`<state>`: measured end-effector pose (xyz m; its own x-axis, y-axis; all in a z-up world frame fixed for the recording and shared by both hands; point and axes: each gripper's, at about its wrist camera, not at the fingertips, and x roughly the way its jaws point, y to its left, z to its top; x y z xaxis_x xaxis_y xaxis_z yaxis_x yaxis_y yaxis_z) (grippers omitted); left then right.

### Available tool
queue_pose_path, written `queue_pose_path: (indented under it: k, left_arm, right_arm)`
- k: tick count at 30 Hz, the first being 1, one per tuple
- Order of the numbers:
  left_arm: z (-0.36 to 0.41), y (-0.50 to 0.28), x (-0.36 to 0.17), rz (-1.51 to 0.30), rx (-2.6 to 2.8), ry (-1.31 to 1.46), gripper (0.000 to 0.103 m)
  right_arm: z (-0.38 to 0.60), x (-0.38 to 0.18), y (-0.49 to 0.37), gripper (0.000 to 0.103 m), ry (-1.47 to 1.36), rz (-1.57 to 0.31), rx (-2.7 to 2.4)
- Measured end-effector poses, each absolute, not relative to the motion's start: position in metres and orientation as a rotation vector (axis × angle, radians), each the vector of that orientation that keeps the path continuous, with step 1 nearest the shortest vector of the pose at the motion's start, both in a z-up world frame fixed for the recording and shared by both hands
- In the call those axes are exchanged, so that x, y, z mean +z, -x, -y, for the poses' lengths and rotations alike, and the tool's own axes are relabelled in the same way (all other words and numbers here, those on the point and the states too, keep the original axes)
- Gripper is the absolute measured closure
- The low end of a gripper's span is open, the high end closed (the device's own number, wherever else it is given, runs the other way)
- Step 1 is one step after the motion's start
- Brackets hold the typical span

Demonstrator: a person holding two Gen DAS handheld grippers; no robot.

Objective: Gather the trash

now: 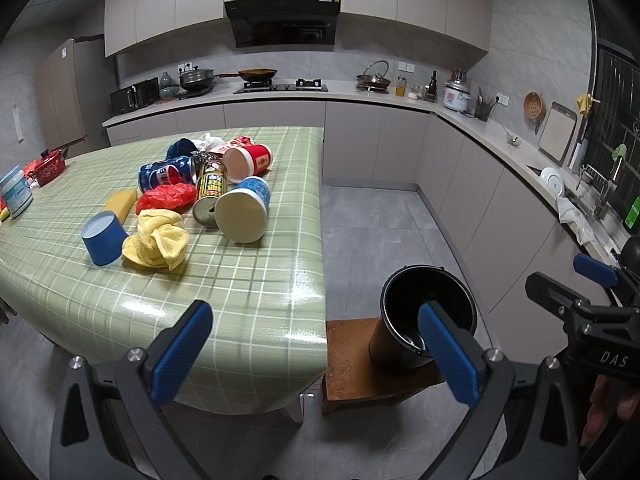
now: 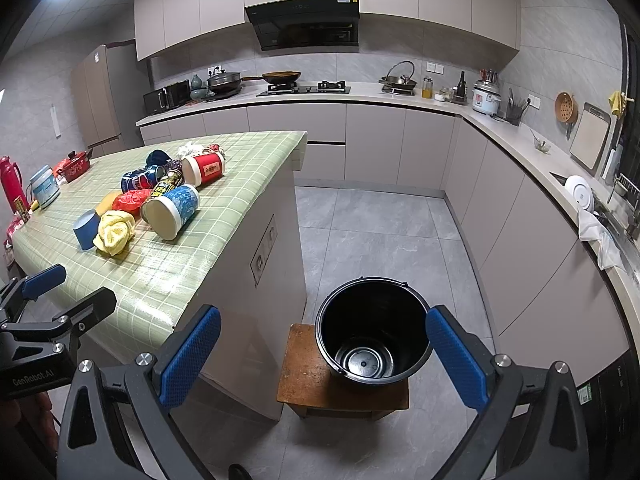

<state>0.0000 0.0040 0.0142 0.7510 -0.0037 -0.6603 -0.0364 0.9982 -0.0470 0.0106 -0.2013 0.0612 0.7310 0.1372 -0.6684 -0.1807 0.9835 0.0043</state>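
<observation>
On the stool (image 2: 312, 384), the black bucket (image 2: 372, 328) sits empty; both hand-held grippers (image 1: 316, 352) (image 2: 324, 356) gape, holding nothing.

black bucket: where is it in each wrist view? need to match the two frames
Left wrist: black bucket lower right of centre, on the wooden stool, partly hidden by the left gripper's right finger.
Right wrist: the bucket lower centre, seen from above, empty, framed between the right gripper's fingers.
Shared landmark: the stool beside the green checked table.
</observation>
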Motion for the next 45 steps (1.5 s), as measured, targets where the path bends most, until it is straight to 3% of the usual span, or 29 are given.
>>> queue_pose_path:
  k: [22,29,45]
  left_arm:
    - [-0.063,0.013,0.005,-0.710,0.192,0.146,0.000]
    - [-0.103,0.019,0.001,-0.730,0.295,0.156,0.000]
    - [-0.218,-0.009,-0.022,-0.752,0.355,0.218,0.000]
  right_arm:
    - [0.178,0.053,-0.027,0.000,0.056,-0.729,0.231]
    - [0.143,0.052,-0.035,0.000,0.048,-0.666,0.306]
    - [0.018,0.040,-0.083,0.000,0.078,-0.746,0.397]
